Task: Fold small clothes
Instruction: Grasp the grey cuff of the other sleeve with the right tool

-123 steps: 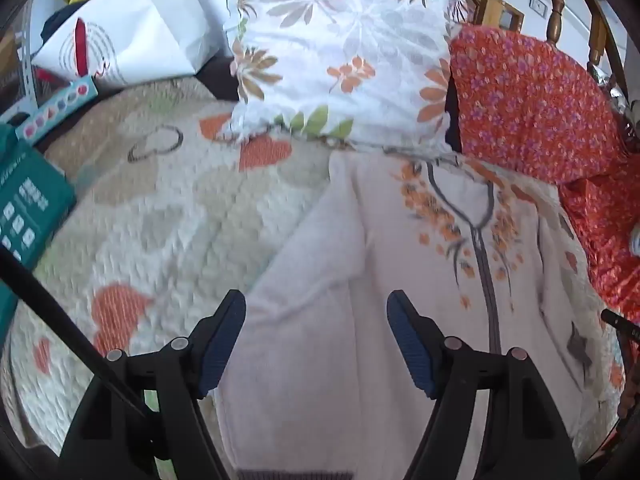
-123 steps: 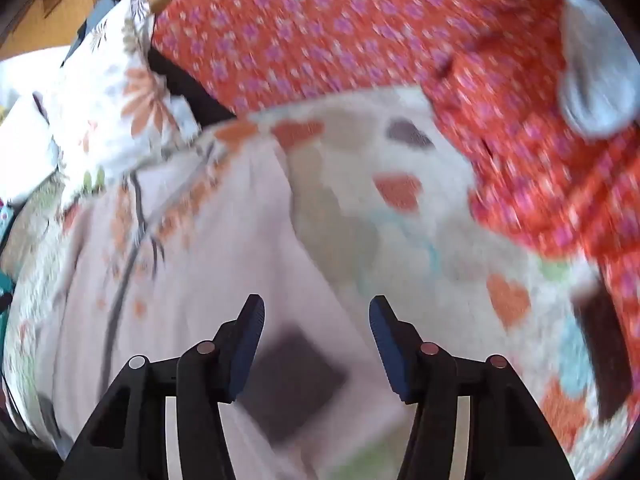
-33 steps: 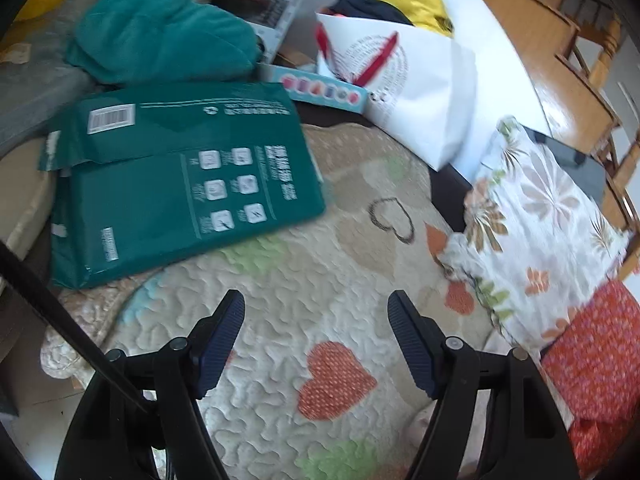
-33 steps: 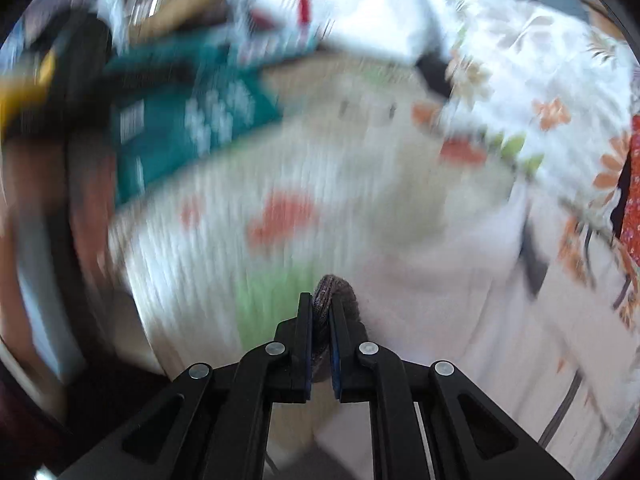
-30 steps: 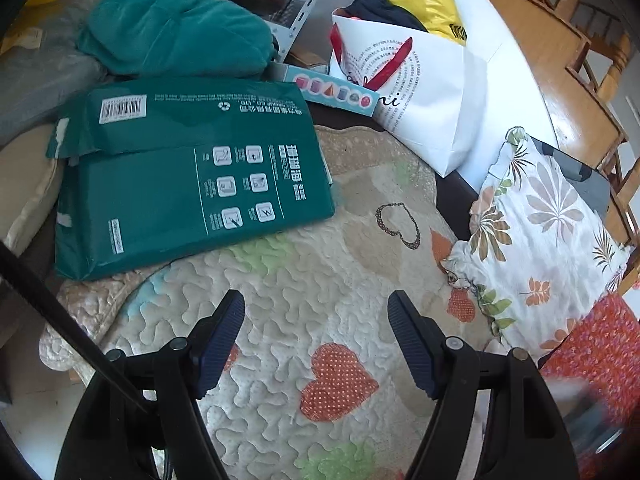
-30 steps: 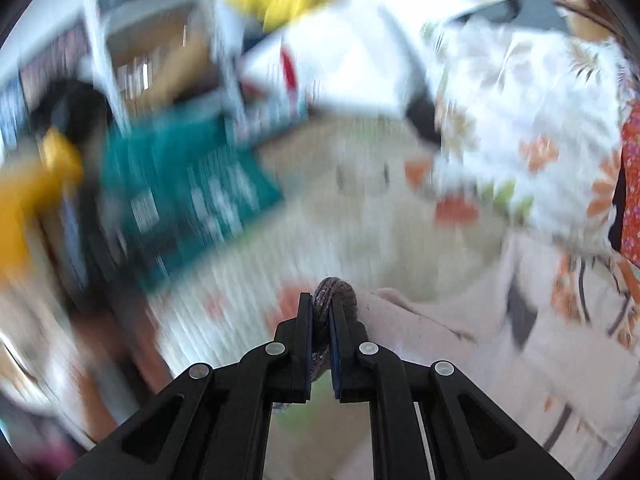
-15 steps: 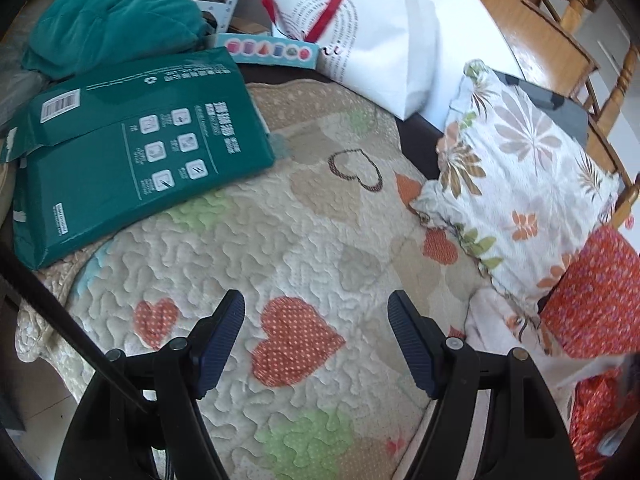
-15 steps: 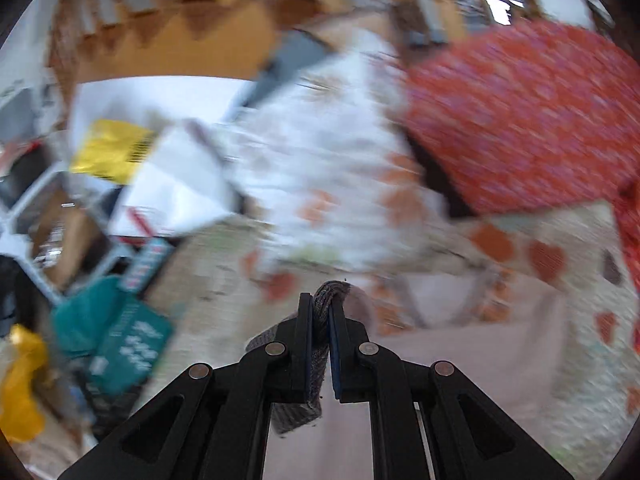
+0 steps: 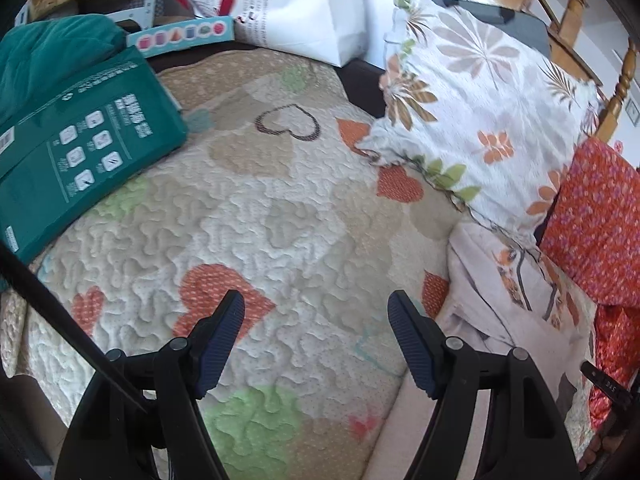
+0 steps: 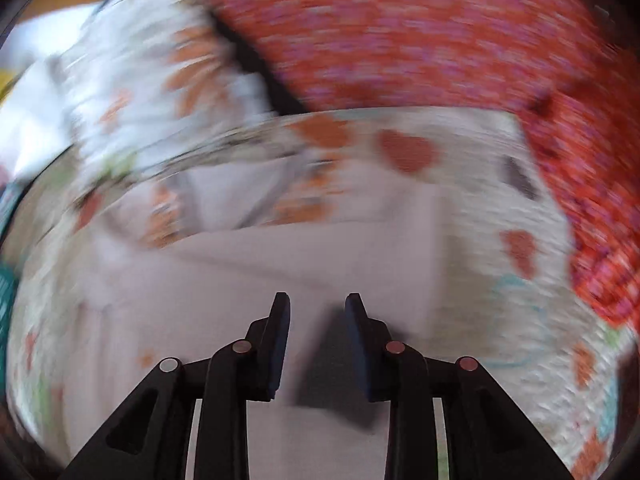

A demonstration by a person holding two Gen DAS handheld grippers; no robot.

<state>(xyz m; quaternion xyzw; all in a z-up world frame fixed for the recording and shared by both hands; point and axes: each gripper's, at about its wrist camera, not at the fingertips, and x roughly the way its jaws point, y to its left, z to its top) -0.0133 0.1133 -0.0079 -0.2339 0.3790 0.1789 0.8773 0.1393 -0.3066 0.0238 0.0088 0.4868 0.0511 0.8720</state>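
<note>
A pale pink small garment [image 9: 500,312] with orange flowers and a grey zip lies on the heart-patterned quilt [image 9: 256,216], at the right of the left wrist view. My left gripper [image 9: 316,320] is open and empty over the bare quilt, left of the garment. In the blurred right wrist view the garment [image 10: 304,252] lies folded across the quilt [image 10: 488,208]. My right gripper [image 10: 318,312] is open just above it, holding nothing; a dark patch of the garment shows between its fingers.
A green box [image 9: 76,148] lies at the quilt's left edge. A white bag [image 9: 304,4] and a floral pillow [image 9: 480,108] stand at the back. A red flowered cushion [image 9: 600,224] borders the right and also shows in the right wrist view [image 10: 440,36].
My right gripper was shut on the garment's dark hem and carried it across; now it has opened and let go. My left gripper swung right, bringing the garment into view.
</note>
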